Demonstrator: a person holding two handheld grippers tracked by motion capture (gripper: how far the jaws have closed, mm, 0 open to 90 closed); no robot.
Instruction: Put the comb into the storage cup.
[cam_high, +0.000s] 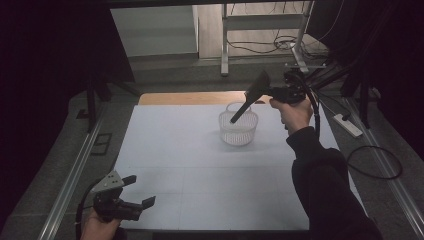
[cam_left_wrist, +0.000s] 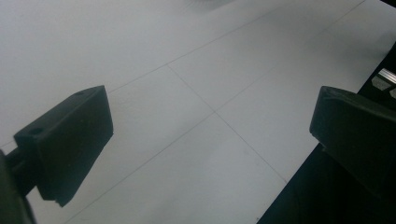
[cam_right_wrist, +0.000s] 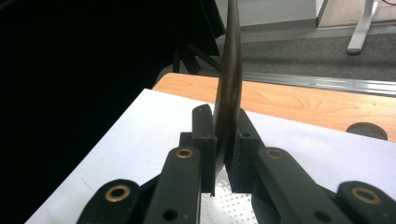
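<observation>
Held above the white perforated basket (cam_high: 238, 129) at the far middle of the white table (cam_high: 200, 190): a dark spatula-like utensil (cam_high: 248, 100), broad flat end up near the right gripper (cam_high: 272, 92), narrow handle end angled down into or just over the basket mouth; contact with the basket cannot be told. Judged stiff and light, a thin flat blade of hard plastic or similar, seen edge-on in the right gripper view as a slim dark strip (cam_right_wrist: 229, 88) rising between the jaws. Likely smooth and liable to pivot or slip if clamped on too little surface; best taken across the flat faces near the broad end, as now, rather than by the thin edges. Basket judged light, thin-walled and easy to tip or push with a long lever such as this utensil. Right gripper closed narrowly on the utensil, both pads pressed flat against its two faces, basket mesh visible just below the jaws. Left gripper (cam_high: 137, 192) low at the near left corner of the table, held in the person's hand (cam_high: 100, 227), jaws spread wide with nothing between them, pads (cam_left_wrist: 70, 140) well apart over bare table surface, touching nothing as far as can be seen.
</observation>
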